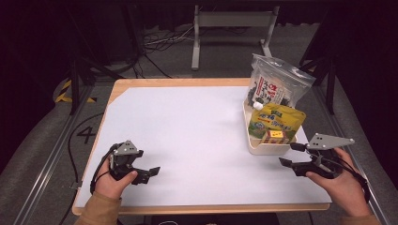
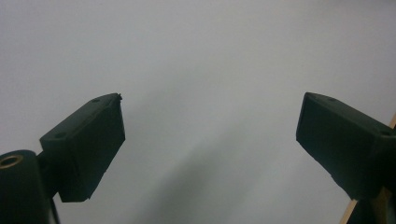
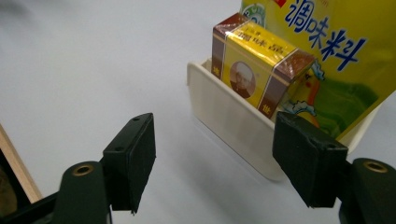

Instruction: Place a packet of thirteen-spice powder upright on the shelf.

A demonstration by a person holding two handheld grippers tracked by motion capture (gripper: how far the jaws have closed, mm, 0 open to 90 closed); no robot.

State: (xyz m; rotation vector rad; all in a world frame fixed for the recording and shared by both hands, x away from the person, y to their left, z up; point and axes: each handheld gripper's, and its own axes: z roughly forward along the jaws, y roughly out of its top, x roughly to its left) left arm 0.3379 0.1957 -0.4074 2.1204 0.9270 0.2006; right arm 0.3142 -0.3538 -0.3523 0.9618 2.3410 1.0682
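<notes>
The right gripper (image 1: 292,154), jaws spread and empty, is closing on the small yellow box (image 3: 254,70) standing at the near end of the cream tray (image 3: 224,116); it should clear the tray's wall before pinching. The left gripper (image 1: 146,172) is idling spread, well left of the tray.

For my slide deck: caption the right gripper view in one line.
Open right gripper facing a cream tray holding a small yellow-brown box and a yellow pouch.

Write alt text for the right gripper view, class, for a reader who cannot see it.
The open right gripper points at a cream tray on a white table. The tray holds a small yellow-and-brown box in front of a yellow seasoning pouch.
</notes>
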